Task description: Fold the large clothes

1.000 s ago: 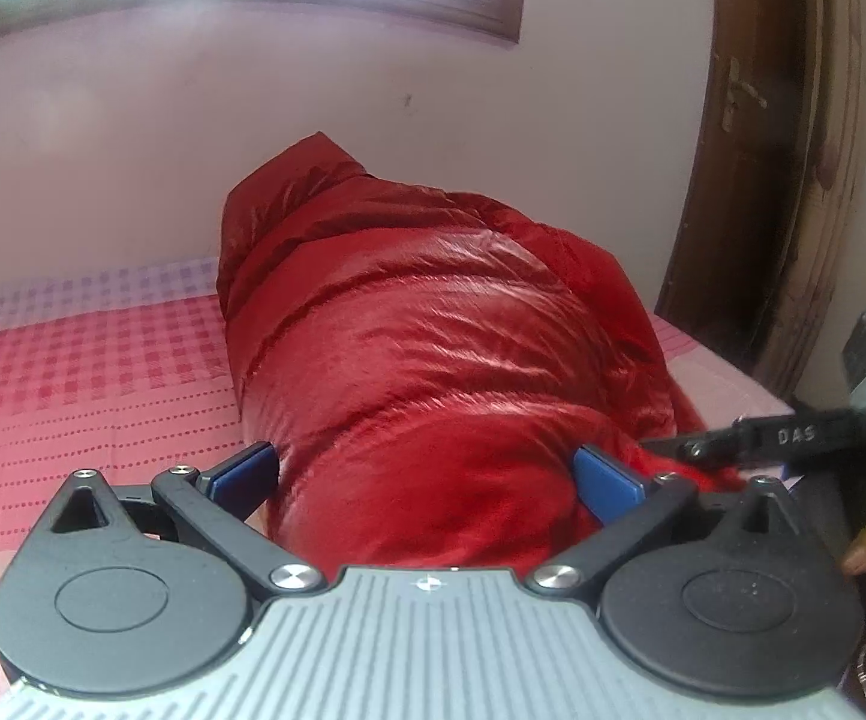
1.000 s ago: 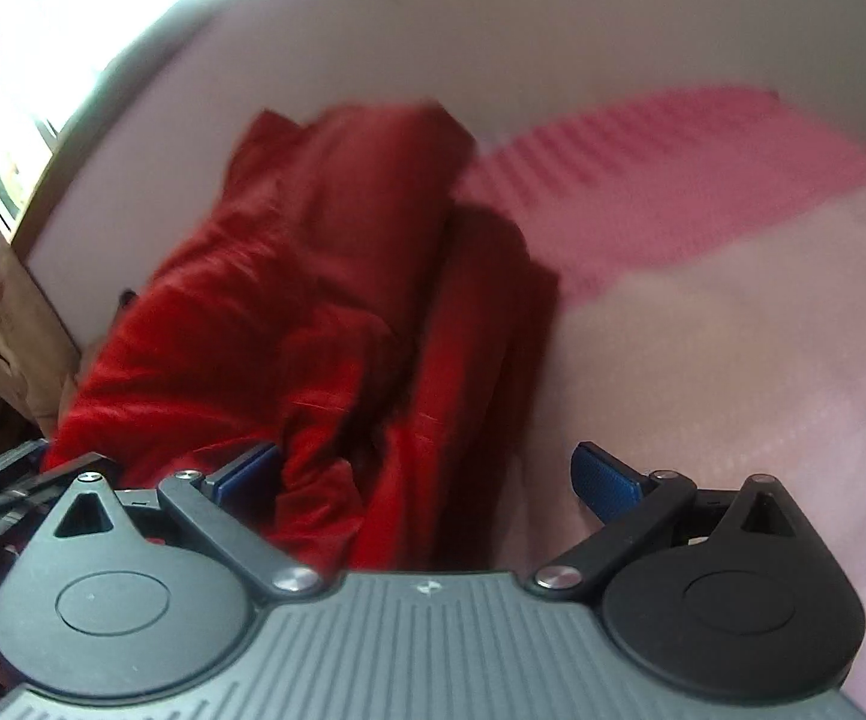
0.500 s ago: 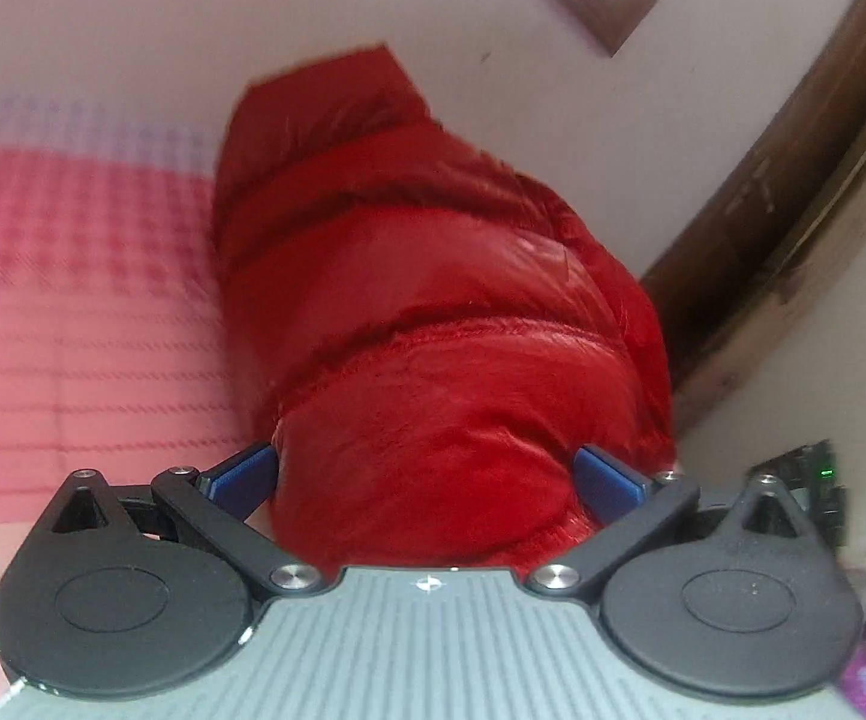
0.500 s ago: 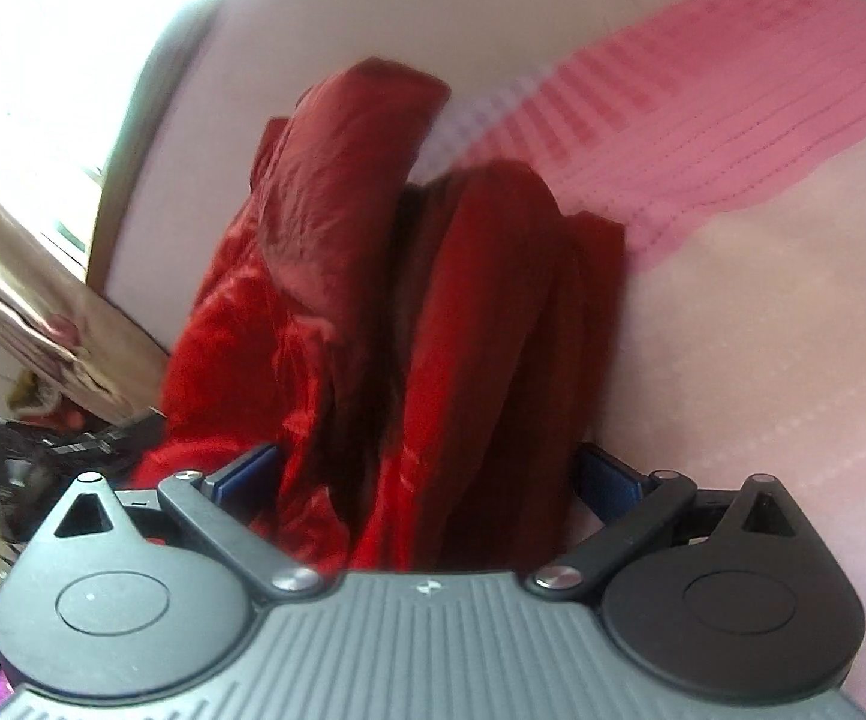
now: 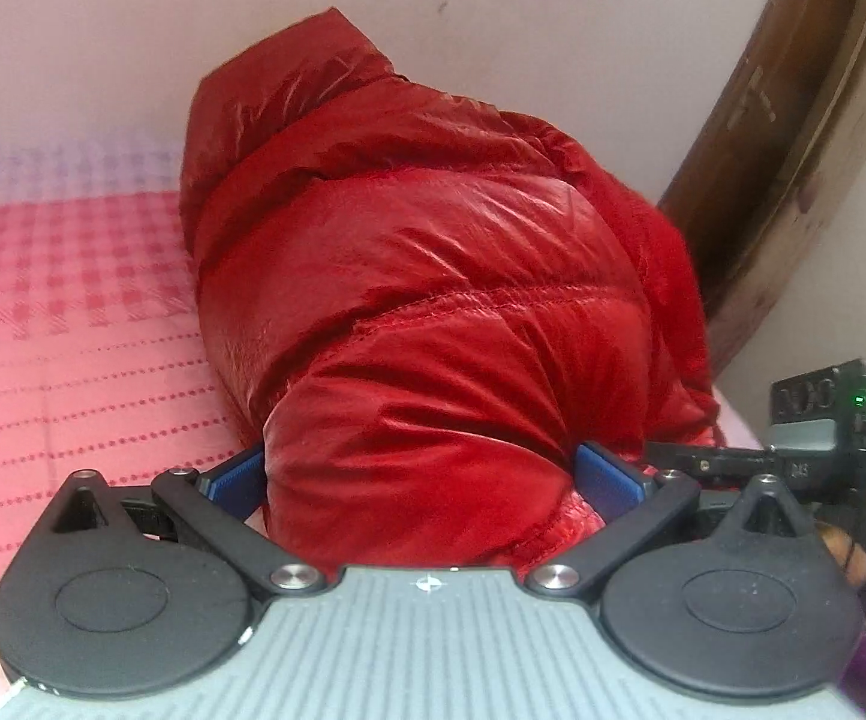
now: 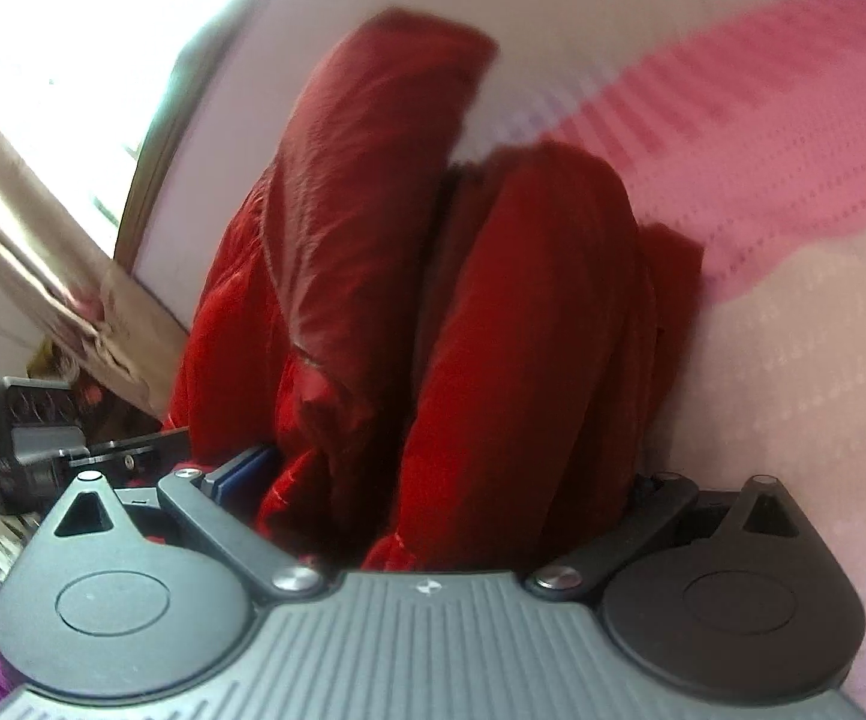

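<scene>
1. The jacket (image 5: 433, 312), a red padded one, is bunched into a long roll on the bed (image 5: 73, 324), along the side nearest the door (image 5: 793, 138); its near end is at the bed's near edge.
2. Its long axis is seen to run from the grippers toward the wall (image 5: 103, 48), with what looks like the collar or hood end raised against that wall.
3. The near end is straddled by the left gripper (image 5: 421, 474), whose jaws are spread wide with the padded bulk filling the gap and touching both blue pads (image 5: 235, 477); a firm pinch cannot be confirmed.
4. In the right wrist view, the jacket (image 6: 523, 330) is shown as several upright folds, packed between the spread jaws of the right gripper (image 6: 433, 480); only one blue pad (image 6: 247, 468) is visible, so a squeeze cannot be told.
5. The step in hand is judged to be the gathering of the near end for a fold along the length.
6. A secure hold on both sides would be needed next, then a lift of the near end toward the wall; the slippery, puffy fabric may spring back.
</scene>
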A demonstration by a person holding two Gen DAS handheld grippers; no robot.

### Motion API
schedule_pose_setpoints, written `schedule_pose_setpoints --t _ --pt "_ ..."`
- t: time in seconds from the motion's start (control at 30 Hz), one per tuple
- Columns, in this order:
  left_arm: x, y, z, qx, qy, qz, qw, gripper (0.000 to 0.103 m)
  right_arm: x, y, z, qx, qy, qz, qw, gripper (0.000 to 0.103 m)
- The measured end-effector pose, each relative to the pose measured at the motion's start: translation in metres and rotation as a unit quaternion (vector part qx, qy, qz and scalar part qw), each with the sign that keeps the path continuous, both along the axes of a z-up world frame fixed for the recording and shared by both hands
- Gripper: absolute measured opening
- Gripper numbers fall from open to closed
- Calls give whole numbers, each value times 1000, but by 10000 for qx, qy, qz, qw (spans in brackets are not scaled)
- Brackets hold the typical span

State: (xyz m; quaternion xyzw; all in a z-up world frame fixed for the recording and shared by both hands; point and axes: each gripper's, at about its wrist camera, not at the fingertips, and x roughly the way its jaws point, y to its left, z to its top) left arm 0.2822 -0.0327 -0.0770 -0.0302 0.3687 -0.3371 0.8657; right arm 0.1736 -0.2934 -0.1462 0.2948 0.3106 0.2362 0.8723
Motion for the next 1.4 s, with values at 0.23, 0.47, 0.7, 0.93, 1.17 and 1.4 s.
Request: schedule_pose_setpoints --t 0.23,0.47,0.7,0.93,1.17,1.4 --pt "-9 -10 -1 235 -257 207 9992 103 -8 7 1 -327 -148 -219 9991 103" --pt "-11 -13 -1 318 -355 229 9986 103 -11 10 2 -495 -209 -323 9980 103" --pt "-12 -12 -1 324 -417 192 9984 103 -13 11 2 -475 -206 -341 9981 103" --pt "-9 -10 -1 291 -367 117 9988 103 -13 11 1 -464 -208 -335 9981 103" --pt "8 -4 -2 33 -23 -80 10000 103 -14 10 1 -431 -212 -321 9983 103" --pt "15 -6 -4 0 39 -215 9998 103 -12 9 0 -420 -205 -304 9984 103"
